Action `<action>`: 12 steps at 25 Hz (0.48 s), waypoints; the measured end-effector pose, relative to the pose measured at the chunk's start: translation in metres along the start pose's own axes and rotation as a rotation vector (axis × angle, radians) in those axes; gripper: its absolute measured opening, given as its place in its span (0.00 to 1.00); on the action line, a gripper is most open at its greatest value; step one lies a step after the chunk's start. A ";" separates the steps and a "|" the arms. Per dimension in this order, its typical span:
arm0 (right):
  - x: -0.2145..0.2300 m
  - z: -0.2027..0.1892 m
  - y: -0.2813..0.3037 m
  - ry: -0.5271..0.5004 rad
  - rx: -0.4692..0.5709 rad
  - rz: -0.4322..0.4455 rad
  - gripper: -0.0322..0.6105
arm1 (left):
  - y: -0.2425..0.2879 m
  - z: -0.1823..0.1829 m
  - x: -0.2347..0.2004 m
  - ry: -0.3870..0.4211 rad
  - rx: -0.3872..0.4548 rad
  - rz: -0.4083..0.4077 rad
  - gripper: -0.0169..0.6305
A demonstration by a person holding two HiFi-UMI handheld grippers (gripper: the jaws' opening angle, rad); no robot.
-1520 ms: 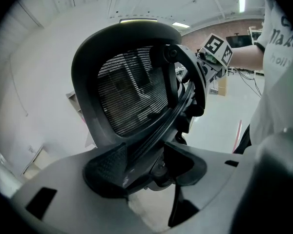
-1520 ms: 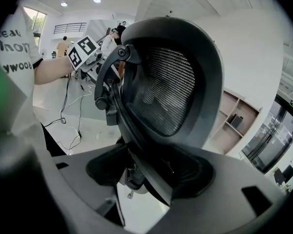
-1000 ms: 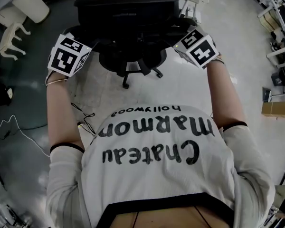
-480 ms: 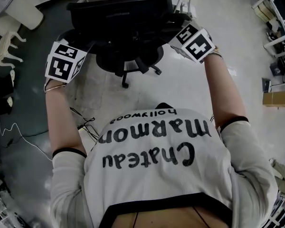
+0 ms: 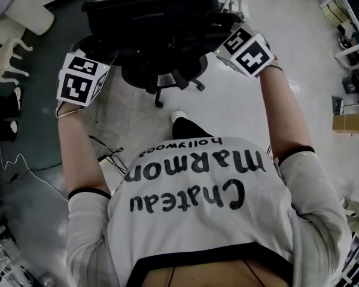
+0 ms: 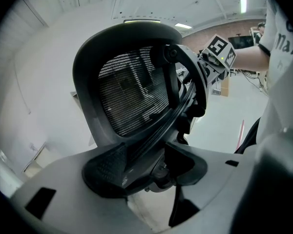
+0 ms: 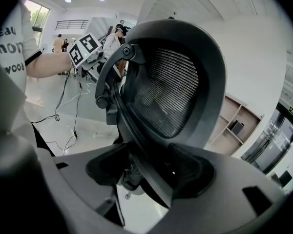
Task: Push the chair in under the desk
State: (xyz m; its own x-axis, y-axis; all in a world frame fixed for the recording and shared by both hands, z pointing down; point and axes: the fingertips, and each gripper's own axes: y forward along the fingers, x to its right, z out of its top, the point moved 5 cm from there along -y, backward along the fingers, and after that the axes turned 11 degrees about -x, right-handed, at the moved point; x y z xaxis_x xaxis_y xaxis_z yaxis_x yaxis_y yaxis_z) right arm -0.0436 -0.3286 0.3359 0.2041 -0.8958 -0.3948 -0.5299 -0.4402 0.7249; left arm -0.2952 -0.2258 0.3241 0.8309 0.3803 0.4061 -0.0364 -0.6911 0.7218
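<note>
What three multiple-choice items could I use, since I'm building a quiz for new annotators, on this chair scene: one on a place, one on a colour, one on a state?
1. Where does the left tool meet the chair?
A. seat
B. backrest edge
C. wheel

2. What colour is the backrest?
A. white
B. red
C. black

3. How is the right tool?
A. open, clear of the chair
B. shut on a cable
C. shut on the backrest frame

Key:
1 B: the left gripper view shows the backrest's rim between the jaws.
2 C: mesh and frame look black in every view.
3 C: the right gripper view shows the frame pinched between its jaws.
</note>
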 end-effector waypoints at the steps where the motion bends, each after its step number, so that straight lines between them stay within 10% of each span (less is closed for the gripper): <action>1: 0.000 0.000 0.001 -0.001 -0.003 0.003 0.49 | 0.001 0.000 0.000 0.000 0.000 -0.004 0.41; 12: 0.010 0.003 0.014 -0.020 0.028 0.003 0.49 | 0.007 0.001 -0.005 -0.018 -0.010 0.019 0.41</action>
State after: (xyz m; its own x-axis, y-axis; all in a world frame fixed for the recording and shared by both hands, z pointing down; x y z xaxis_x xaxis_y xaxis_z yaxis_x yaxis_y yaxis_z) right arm -0.0512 -0.3433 0.3401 0.1859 -0.8957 -0.4039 -0.5537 -0.4351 0.7100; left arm -0.2988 -0.2329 0.3266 0.8397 0.3563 0.4099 -0.0576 -0.6921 0.7195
